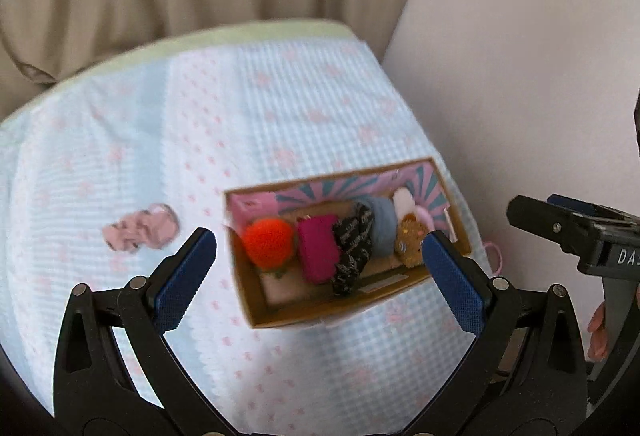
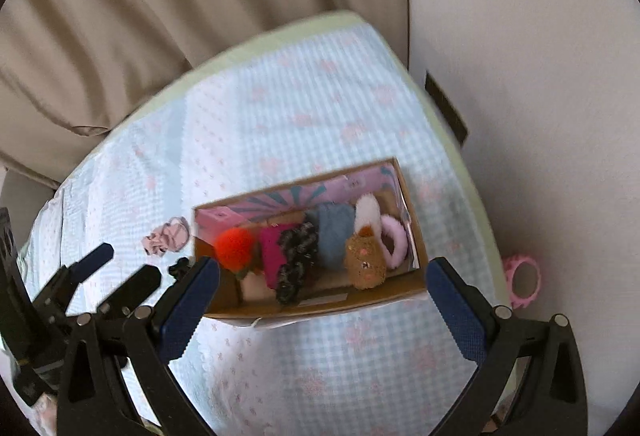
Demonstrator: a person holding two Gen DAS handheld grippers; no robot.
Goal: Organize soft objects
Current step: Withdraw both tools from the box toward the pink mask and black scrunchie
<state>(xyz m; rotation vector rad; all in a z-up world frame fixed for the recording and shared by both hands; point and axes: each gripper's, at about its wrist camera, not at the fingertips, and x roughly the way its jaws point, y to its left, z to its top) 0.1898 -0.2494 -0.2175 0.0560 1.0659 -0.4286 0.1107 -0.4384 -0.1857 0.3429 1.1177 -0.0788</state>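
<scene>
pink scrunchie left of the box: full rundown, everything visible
The pink scrunchie is a crumpled, pale pink fabric loop with faint darker markings, lying flat on the blue checked bedcover. It sits outside the cardboard box, just off its left end, seemingly not touching it. Neither gripper touches it. Finer detail is blurred.

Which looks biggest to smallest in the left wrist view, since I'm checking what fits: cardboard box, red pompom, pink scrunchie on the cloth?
1. cardboard box, clearly largest.
2 and 3. red pompom and pink scrunchie look alike in size; blur and differing distance leave them unranked.
</scene>
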